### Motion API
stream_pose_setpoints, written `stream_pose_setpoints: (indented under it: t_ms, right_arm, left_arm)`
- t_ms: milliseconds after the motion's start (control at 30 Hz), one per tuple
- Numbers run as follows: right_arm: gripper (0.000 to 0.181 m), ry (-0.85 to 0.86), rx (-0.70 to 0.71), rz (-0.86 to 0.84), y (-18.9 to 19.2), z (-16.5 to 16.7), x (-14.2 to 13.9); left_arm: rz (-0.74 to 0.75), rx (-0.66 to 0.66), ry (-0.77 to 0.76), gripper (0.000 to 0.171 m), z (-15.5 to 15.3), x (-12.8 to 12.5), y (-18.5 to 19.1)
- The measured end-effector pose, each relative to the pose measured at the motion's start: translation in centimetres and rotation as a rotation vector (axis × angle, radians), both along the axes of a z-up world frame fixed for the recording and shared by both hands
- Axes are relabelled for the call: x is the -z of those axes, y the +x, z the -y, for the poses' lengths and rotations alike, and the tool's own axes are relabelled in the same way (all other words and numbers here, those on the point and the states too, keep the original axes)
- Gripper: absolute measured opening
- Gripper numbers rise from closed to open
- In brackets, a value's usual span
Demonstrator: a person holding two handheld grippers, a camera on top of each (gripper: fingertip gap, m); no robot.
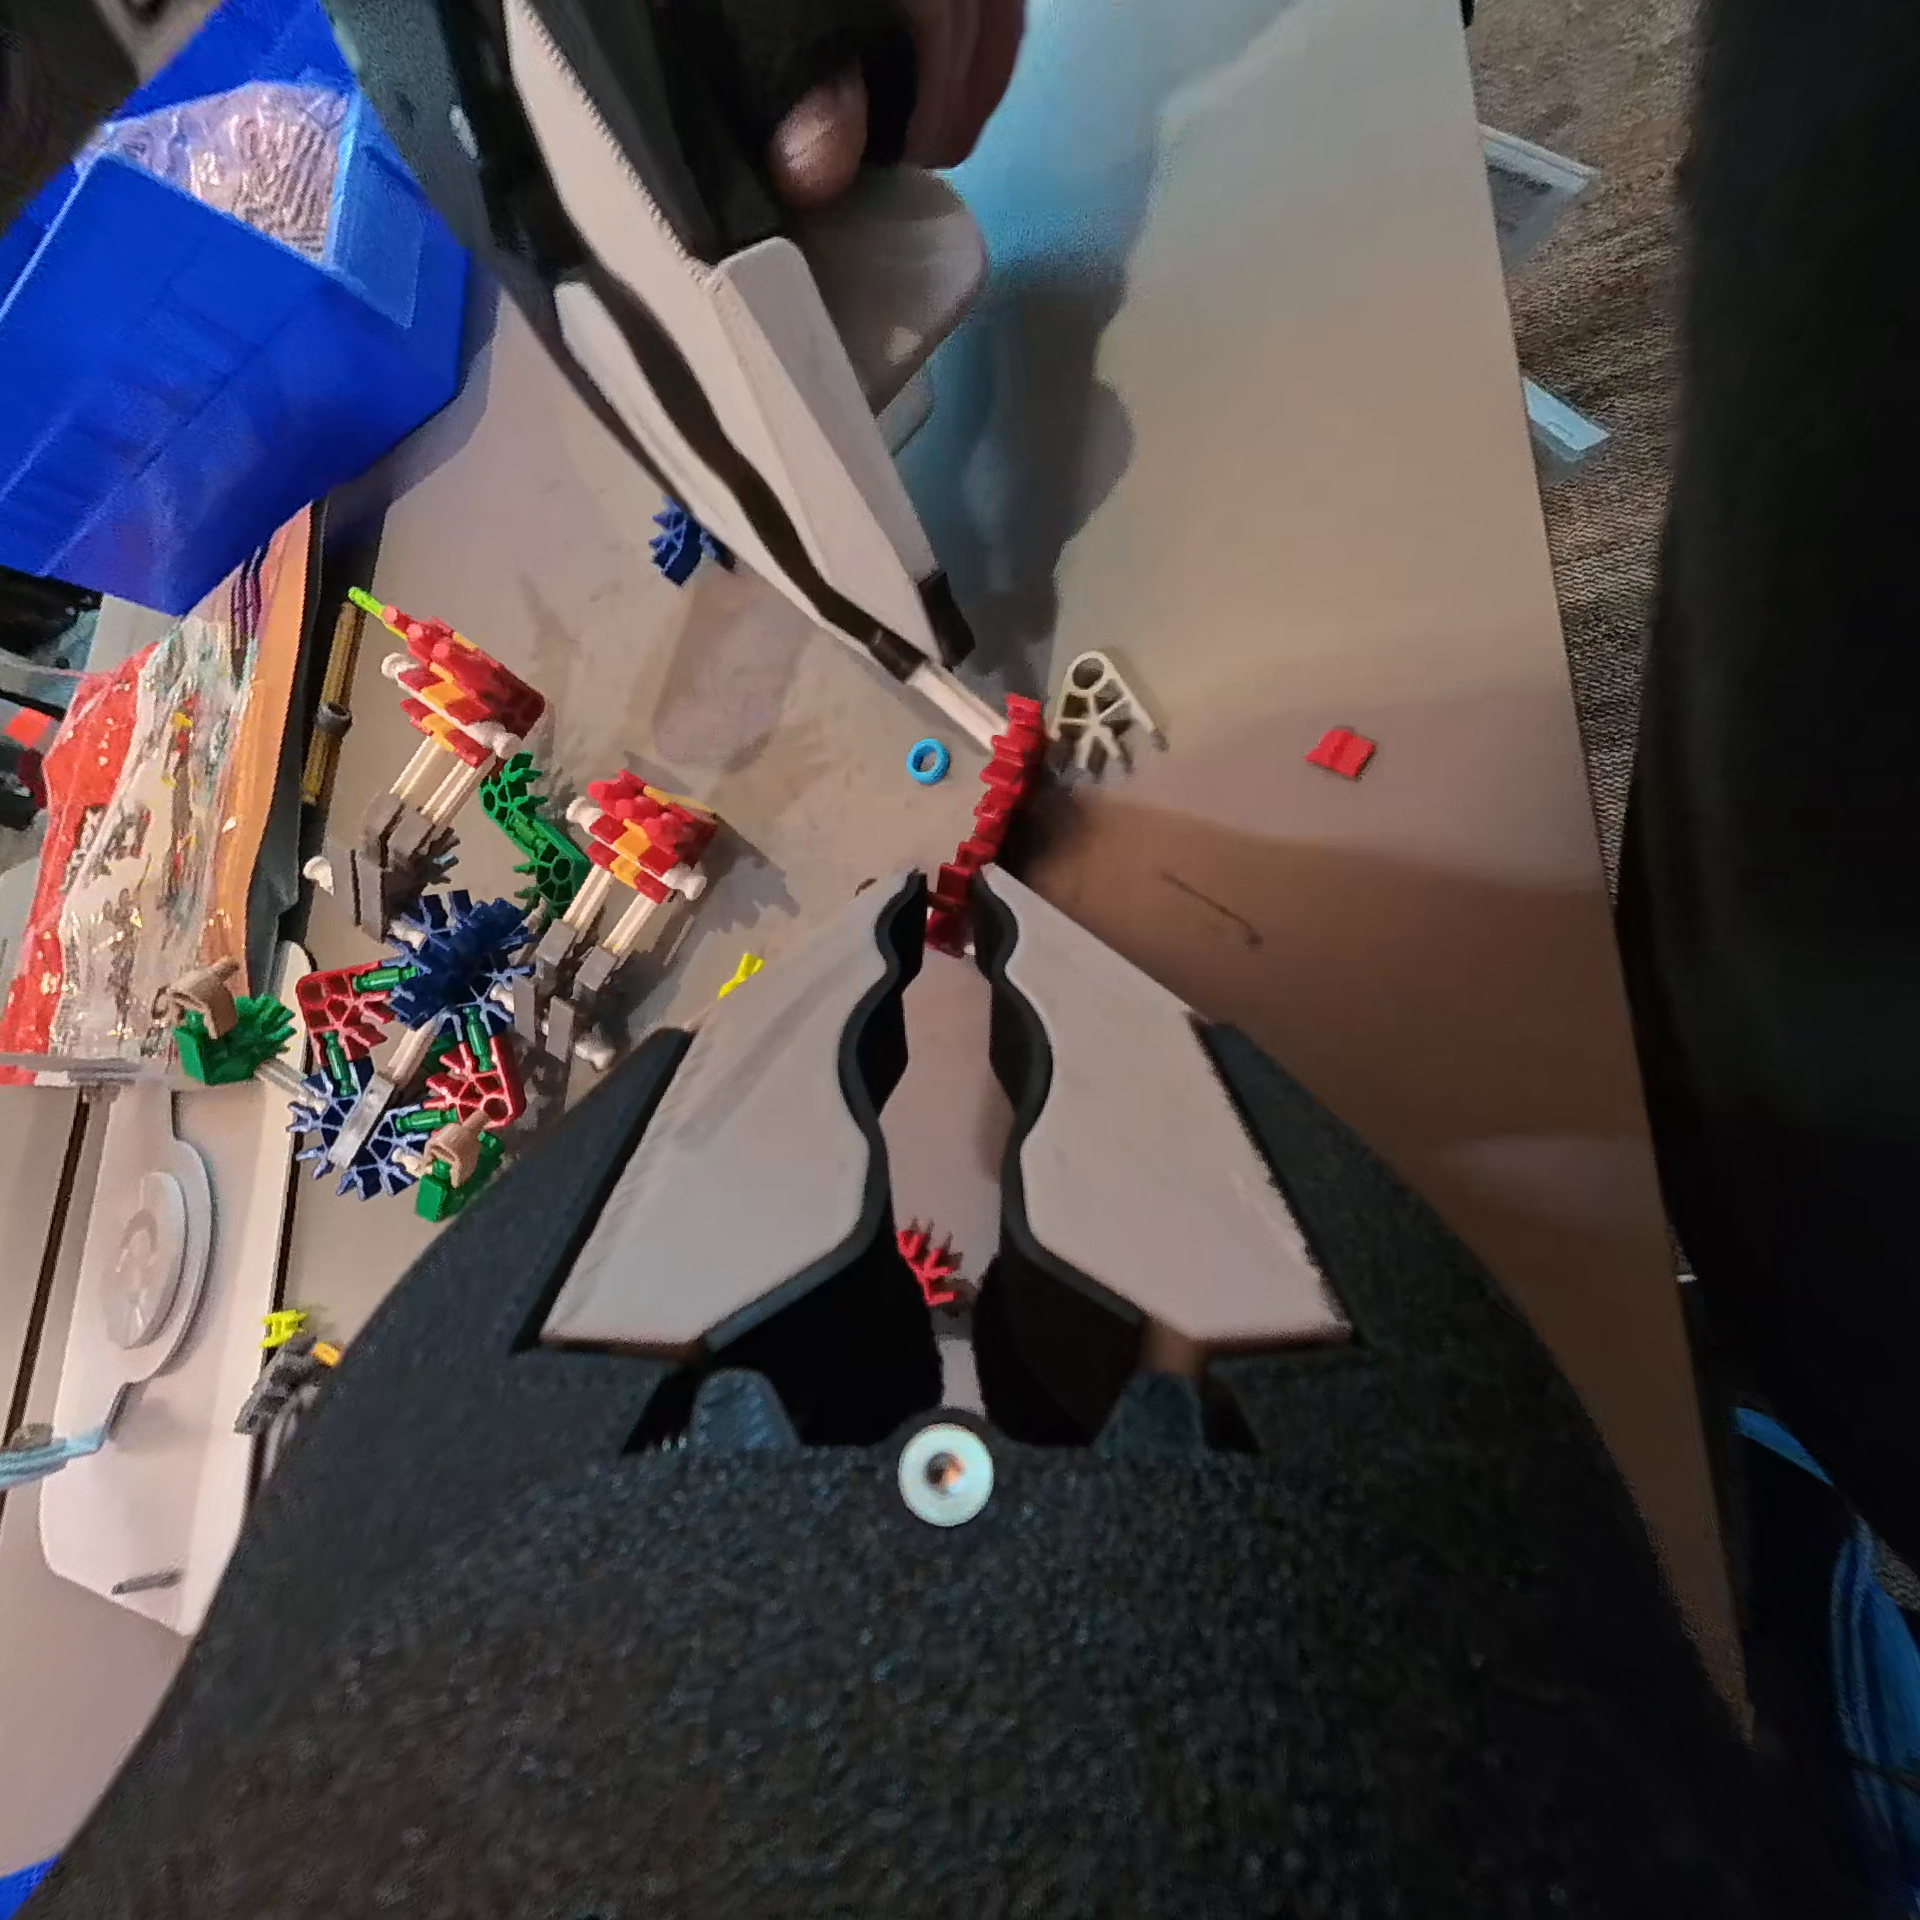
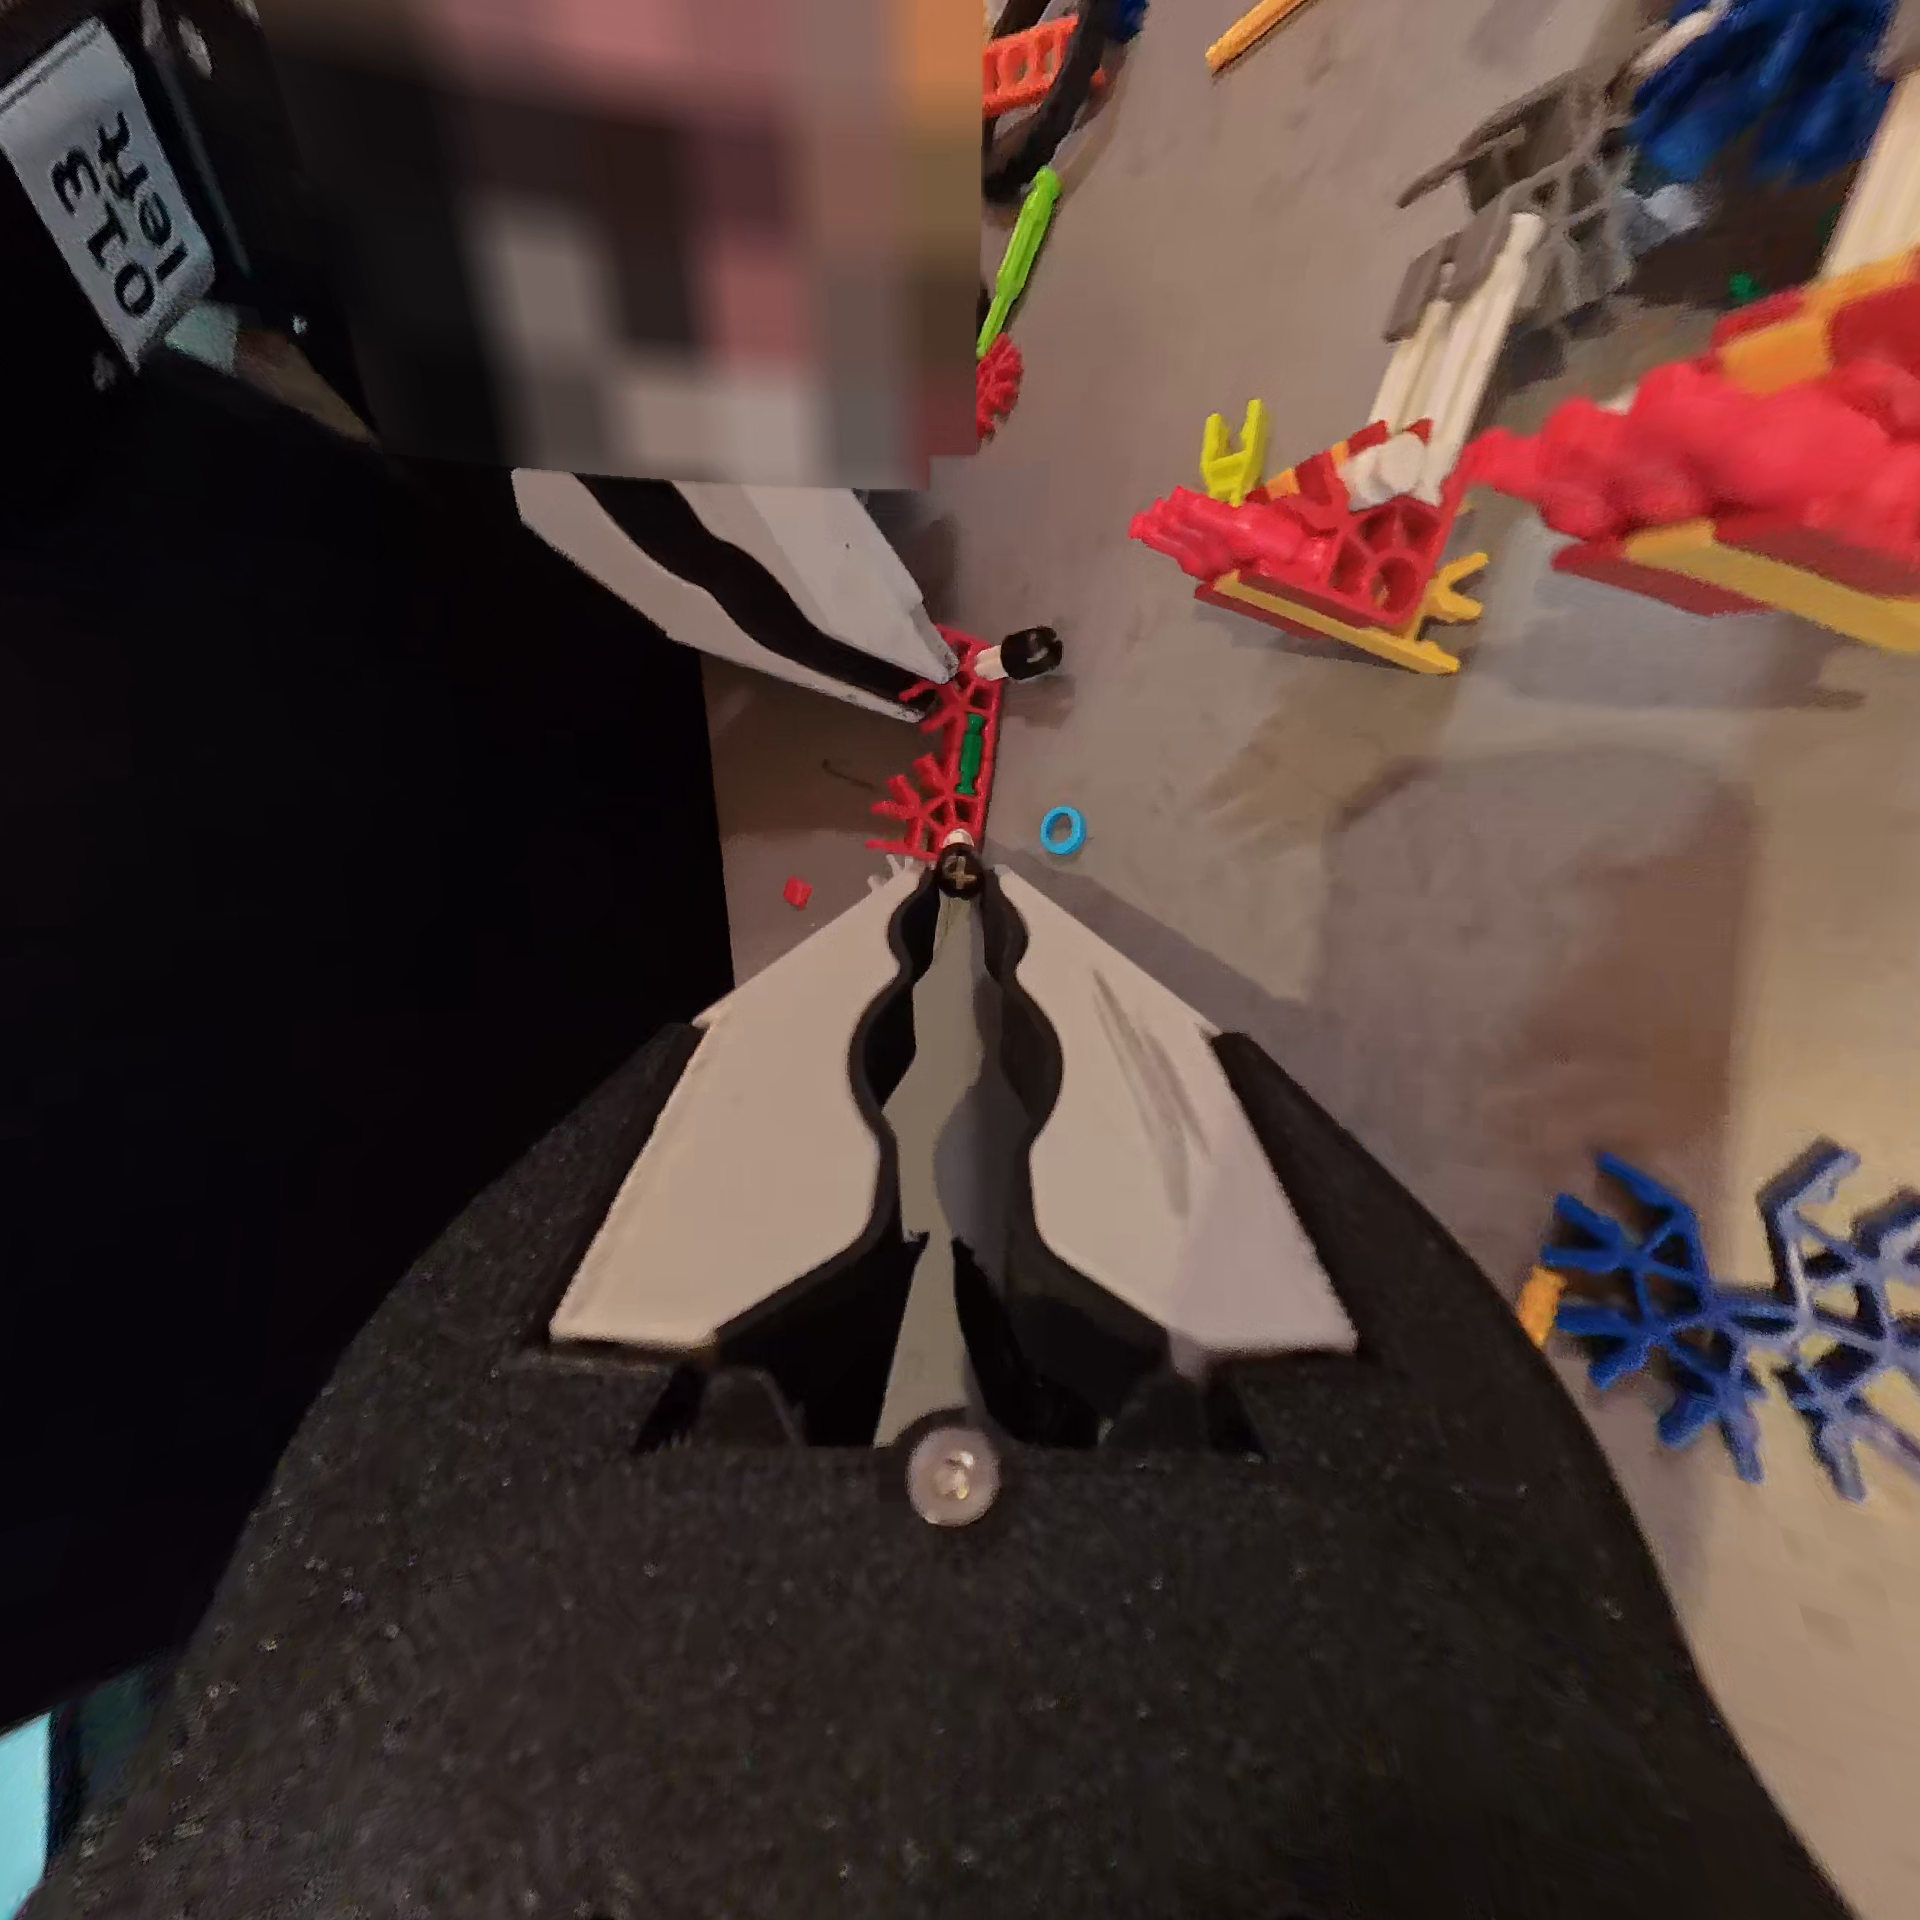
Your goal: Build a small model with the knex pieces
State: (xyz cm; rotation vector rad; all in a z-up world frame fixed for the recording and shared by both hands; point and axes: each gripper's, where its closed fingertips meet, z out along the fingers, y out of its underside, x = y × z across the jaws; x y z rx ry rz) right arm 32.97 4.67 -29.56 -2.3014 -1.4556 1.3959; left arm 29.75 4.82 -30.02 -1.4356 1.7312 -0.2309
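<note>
Both jaws shut: left gripper (image 1: 951, 902) pinching lower end of red connector piece (image 1: 987, 821), right gripper (image 2: 958, 888) clamped on white rod (image 2: 958, 840) with black cap, plugged into same piece. Held mid-frame above grey table (image 1: 1351, 520), blue ring (image 1: 923, 761) just beside, built model (image 1: 447, 914) at left. Light, stiff, thin plastic by the look; probably slippery. Best gripped on flat faces, not prongs.

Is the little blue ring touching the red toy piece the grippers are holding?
Apart. The right wrist view shows bare table between the blue ring and the red connector piece; the left wrist view shows the same gap.
</note>
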Motion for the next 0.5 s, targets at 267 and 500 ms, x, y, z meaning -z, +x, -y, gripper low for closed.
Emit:
stream_pose_setpoints:
  t_ms: [267, 500]
  right_arm:
    - [0.008, -0.143, -0.117, 0.028, -0.6, 0.19, 0.16]
    - [0.008, -0.233, -0.09, 0.021, -0.28, 0.29, 0.35]
  left_arm:
    - [0.004, 0.043, 0.037, 0.006, 0.04, -0.05, -0.04]
    - [0.031, 0.03, 0.023, 0.006, 0.0, -0.07, -0.05]
